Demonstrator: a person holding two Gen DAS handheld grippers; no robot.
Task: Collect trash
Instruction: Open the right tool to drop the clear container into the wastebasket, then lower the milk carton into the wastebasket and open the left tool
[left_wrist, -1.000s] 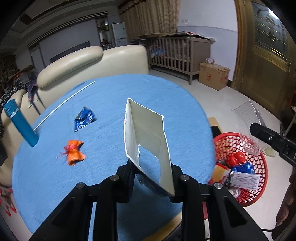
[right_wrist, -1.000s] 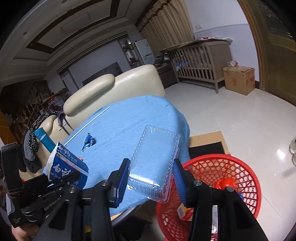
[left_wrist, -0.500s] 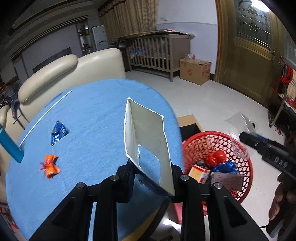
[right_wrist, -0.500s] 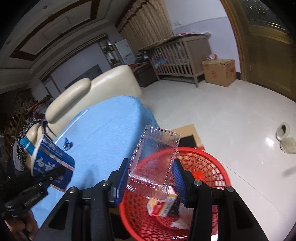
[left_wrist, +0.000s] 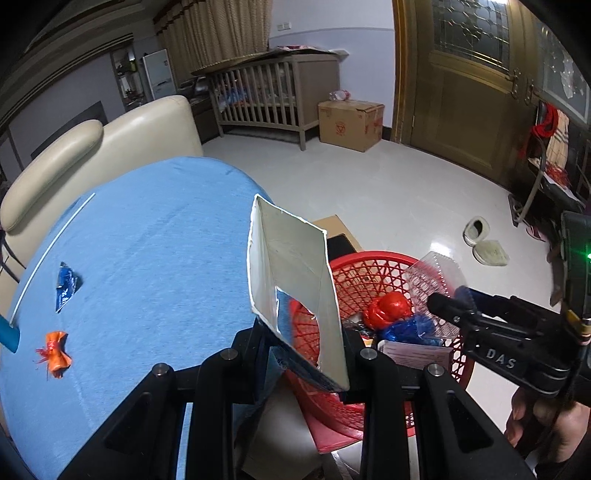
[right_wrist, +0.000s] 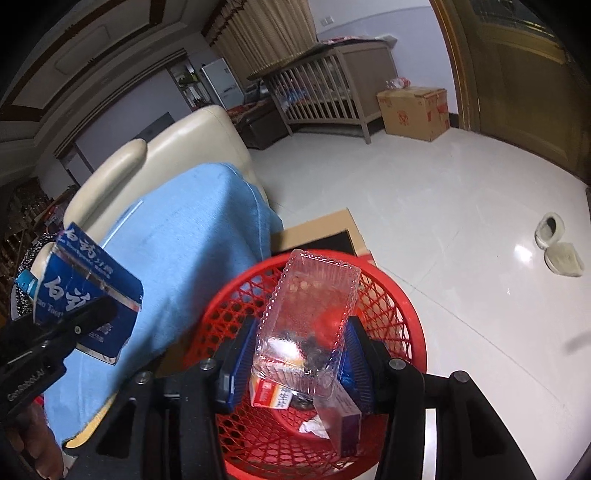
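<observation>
Two views told it. From the left wrist, the left gripper clenched the torn blue-and-white cardboard carton, long axis toward twelve o'clock, with the red plastic mesh basket at two o'clock. From the right wrist, the right gripper clasped the clear plastic clamshell tray directly above that basket, making it the nearer one.

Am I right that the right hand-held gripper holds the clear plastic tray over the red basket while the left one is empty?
Not quite: the left hand-held gripper is shut on a blue toothpaste box, per the left wrist view. The right hand-held gripper does hold the clear plastic tray over the red basket.
</observation>
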